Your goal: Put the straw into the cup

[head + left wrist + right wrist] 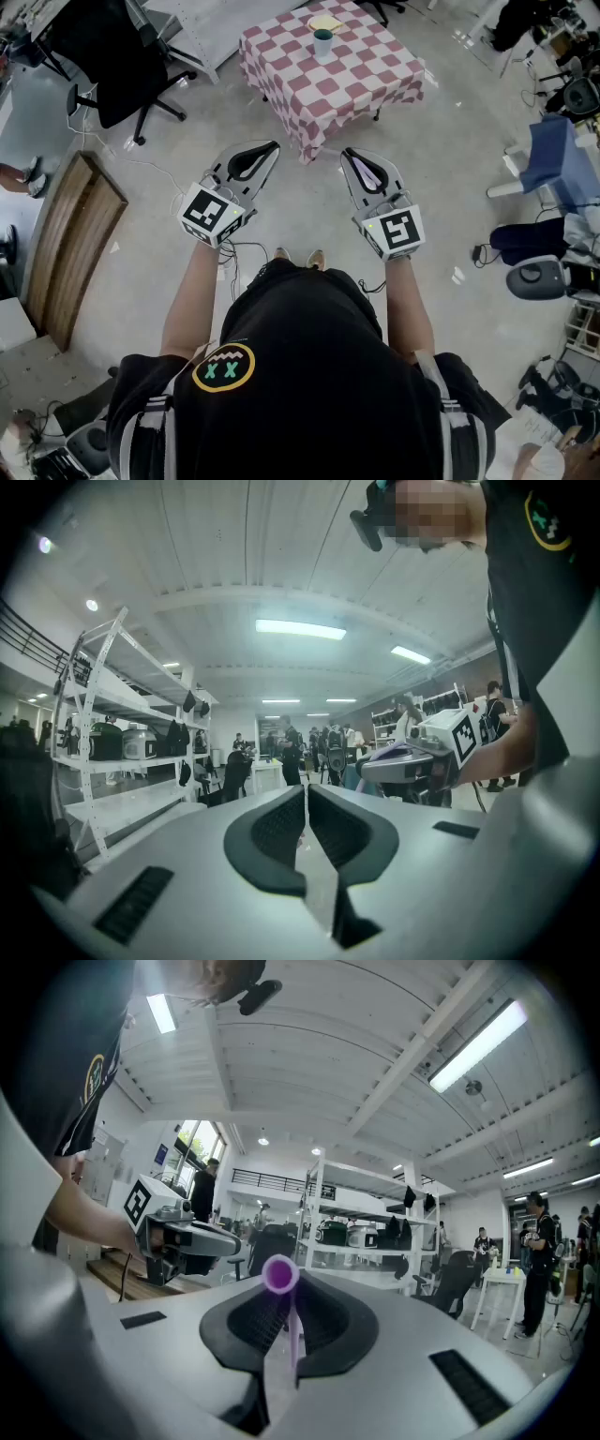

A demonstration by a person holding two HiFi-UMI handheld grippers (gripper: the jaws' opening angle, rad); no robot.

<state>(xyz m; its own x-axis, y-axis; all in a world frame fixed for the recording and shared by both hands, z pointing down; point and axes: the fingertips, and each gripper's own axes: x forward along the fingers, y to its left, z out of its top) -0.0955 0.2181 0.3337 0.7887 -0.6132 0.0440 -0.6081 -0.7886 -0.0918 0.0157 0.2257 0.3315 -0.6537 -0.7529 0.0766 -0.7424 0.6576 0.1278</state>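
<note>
While the left tool (269,150) is closed and empty, the right tool (352,157) pinches a purple straw (279,1274).

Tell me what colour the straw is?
Purple. The straw shows best in the right gripper view, pinched in the right gripper.

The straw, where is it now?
In the right gripper view the purple straw is clamped between the right tongs, well short of the cup on the checked table.
</note>
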